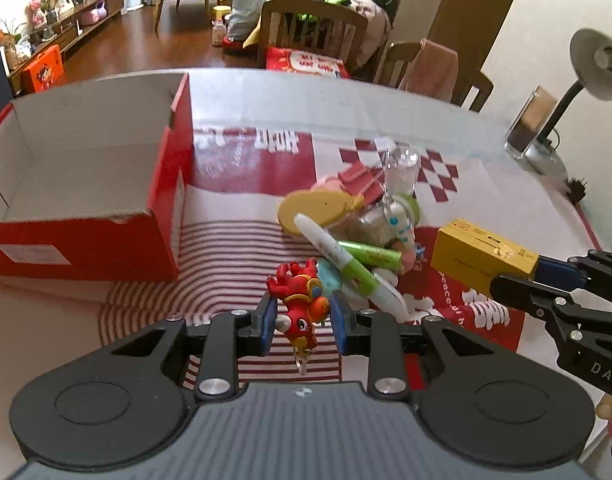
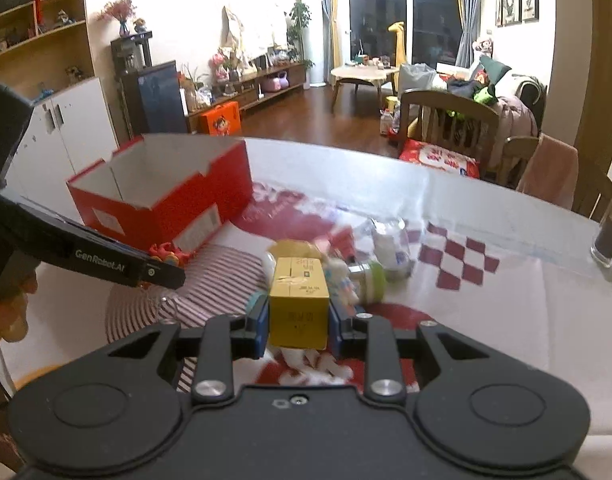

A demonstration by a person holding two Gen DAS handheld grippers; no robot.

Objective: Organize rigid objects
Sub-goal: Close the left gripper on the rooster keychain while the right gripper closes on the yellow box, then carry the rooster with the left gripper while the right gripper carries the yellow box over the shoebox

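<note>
— What is the right gripper (image 2: 299,322) carrying?
— Its jaws are clamping a yellow box (image 2: 299,305) above the cluttered surface (image 2: 506,300).
— And on the left?
— The left gripper (image 2: 162,270) is reaching in, gripping a red toy figure (image 2: 168,255) beside the open red box (image 2: 162,196).

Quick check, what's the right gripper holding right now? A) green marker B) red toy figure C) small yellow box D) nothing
C: the right gripper has its blue pads pressed on both sides of the small yellow box, lifted above the pile; the red toy figure sits between the fingers of the left gripper.
</note>
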